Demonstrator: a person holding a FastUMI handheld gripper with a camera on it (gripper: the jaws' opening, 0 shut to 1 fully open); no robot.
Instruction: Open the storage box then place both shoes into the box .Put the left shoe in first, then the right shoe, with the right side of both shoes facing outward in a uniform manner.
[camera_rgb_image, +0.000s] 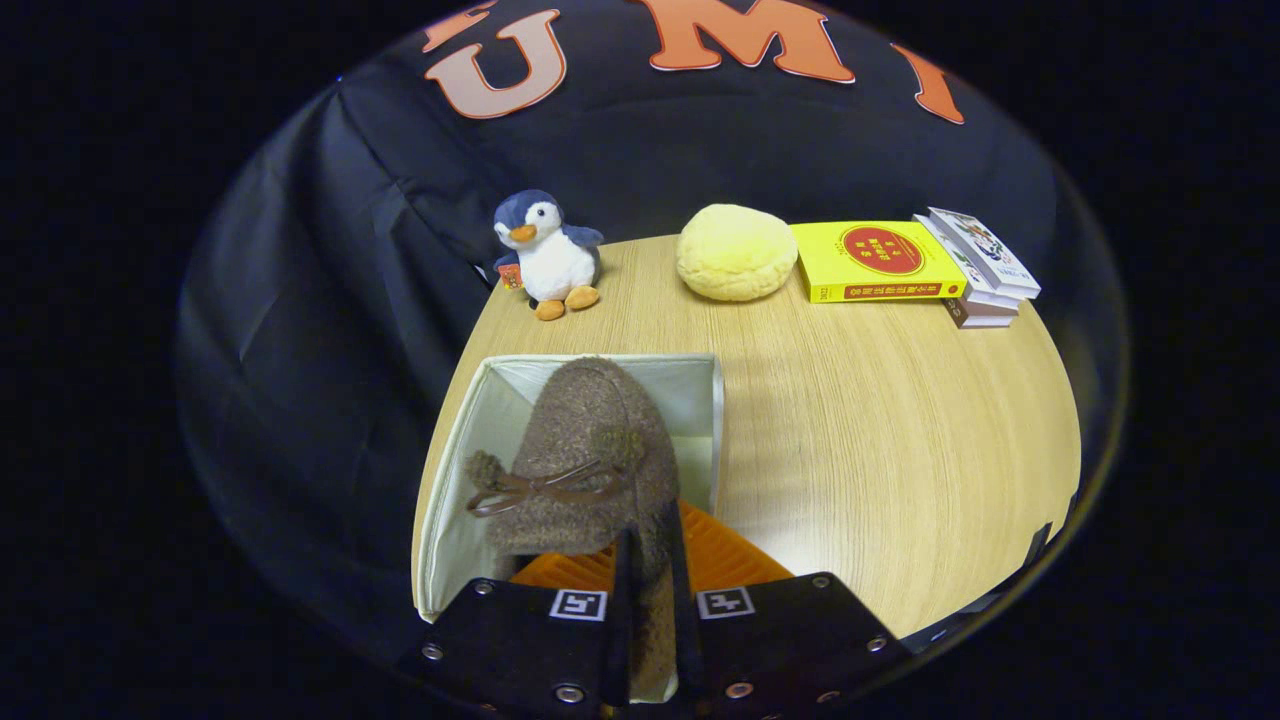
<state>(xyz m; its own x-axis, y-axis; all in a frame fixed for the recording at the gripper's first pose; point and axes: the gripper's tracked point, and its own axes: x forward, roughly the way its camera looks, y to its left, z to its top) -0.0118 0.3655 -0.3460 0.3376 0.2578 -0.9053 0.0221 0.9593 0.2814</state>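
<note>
Shoe hangs over the open box, toe pointing away from me. My gripper is clamped on its heel edge.

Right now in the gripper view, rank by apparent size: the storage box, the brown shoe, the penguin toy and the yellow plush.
1. storage box
2. brown shoe, enlarged by nearness, pinched in the hand-held gripper
3. yellow plush and penguin toy: look alike, unranked.

Yellow book: red disc and red spine band carry script too small to read; stacked books likewise illegible; square coded markers on the gripper body, no legible text.
</note>
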